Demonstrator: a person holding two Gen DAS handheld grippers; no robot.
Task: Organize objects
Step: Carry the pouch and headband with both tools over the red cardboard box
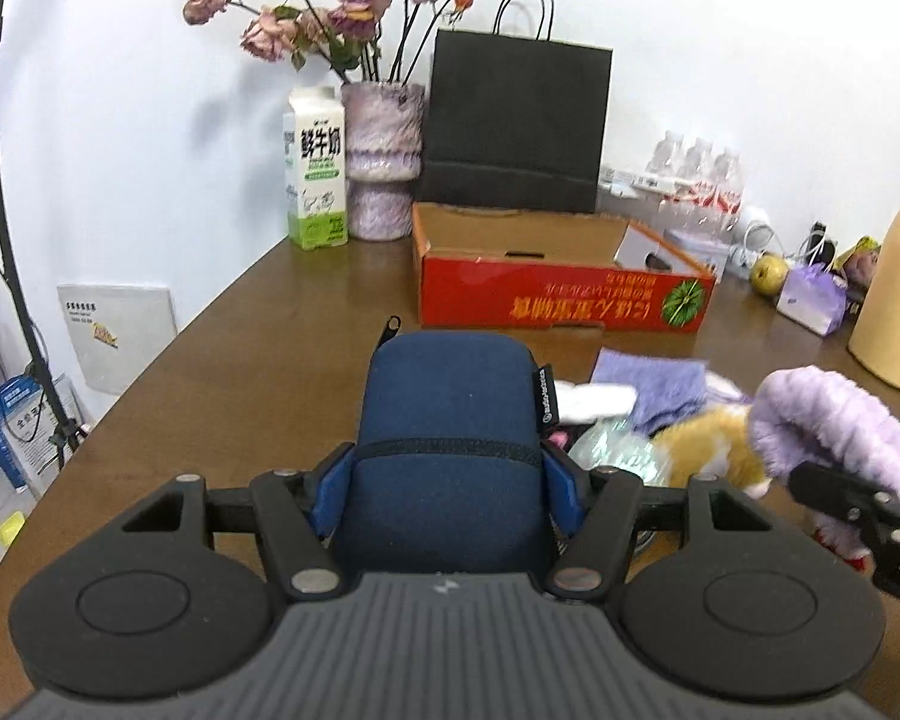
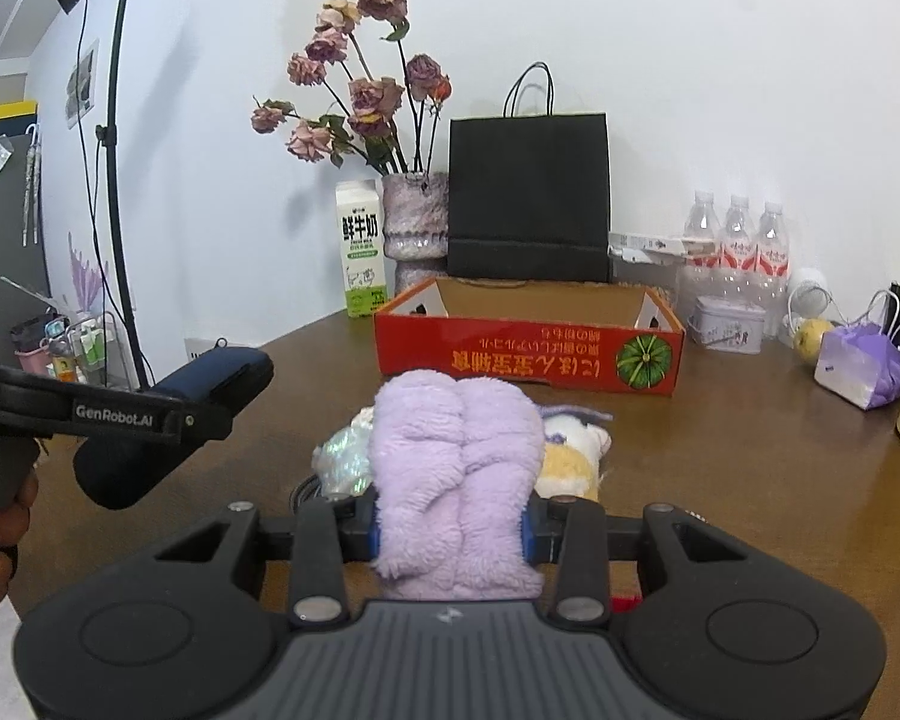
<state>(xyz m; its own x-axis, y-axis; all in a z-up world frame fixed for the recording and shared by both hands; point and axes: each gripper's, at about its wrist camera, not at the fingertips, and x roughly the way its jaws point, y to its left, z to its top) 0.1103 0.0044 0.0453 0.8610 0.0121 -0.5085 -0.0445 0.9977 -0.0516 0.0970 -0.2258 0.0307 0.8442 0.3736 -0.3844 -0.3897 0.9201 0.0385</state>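
My left gripper is shut on a navy blue zip case, held above the brown table. The same case shows at the left of the right wrist view, with a hand behind it. My right gripper is shut on a fluffy lilac plush item, seen too at the right of the left wrist view. An open red cardboard box lies ahead. Under the grippers sit a yellow-and-white plush toy, a lilac cloth and a shiny plastic bag.
Behind the box stand a black paper bag, a vase of dried roses and a milk carton. To the right are water bottles, a tin, a pear, a purple pouch and a cream bottle.
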